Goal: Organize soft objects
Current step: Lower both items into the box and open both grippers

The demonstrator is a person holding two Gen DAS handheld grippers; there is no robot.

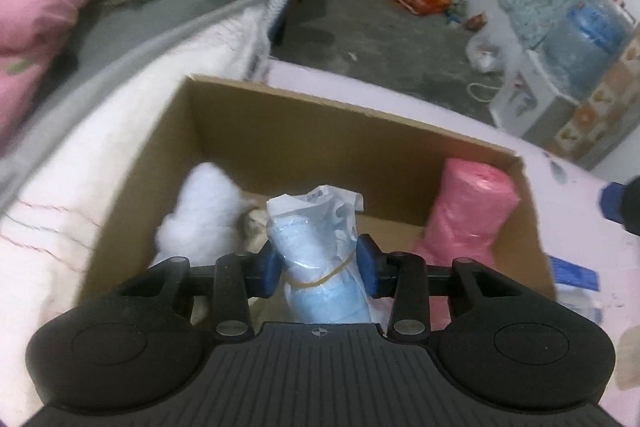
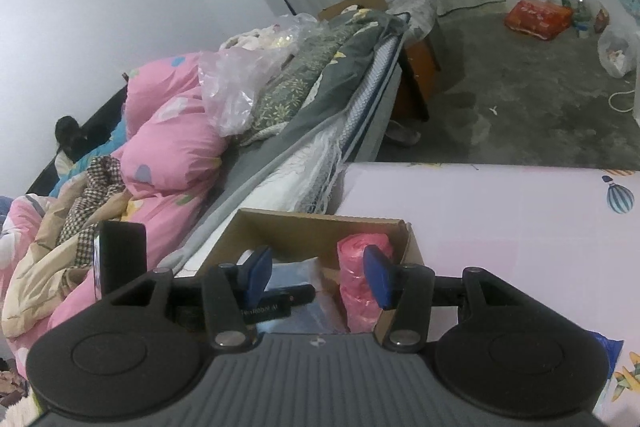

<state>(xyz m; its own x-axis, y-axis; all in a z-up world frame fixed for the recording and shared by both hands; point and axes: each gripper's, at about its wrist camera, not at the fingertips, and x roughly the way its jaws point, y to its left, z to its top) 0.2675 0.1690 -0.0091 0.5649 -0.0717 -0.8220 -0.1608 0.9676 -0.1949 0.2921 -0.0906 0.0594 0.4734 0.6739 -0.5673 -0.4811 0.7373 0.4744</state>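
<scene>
The left gripper [image 1: 320,265] clamps its blue pads on a rubber-banded bundle of light-blue face masks in plastic [image 1: 320,251], held upright over the cardboard box [image 1: 280,115]. Cotton wool [image 1: 200,211] lies to its left, a pink roll [image 1: 464,215] standing on the right. The right gripper [image 2: 318,273] hovers nearby, jaws apart, empty.

A cardboard box [image 1: 280,131] is sitting on the table [image 1: 568,195] at mid-frame, beside the bed [image 1: 132,39] at left. Inside, a cotton wad [image 1: 204,211] is lying left, a plastic roll [image 1: 468,211] standing right, a bag [image 1: 320,239] between them.
</scene>
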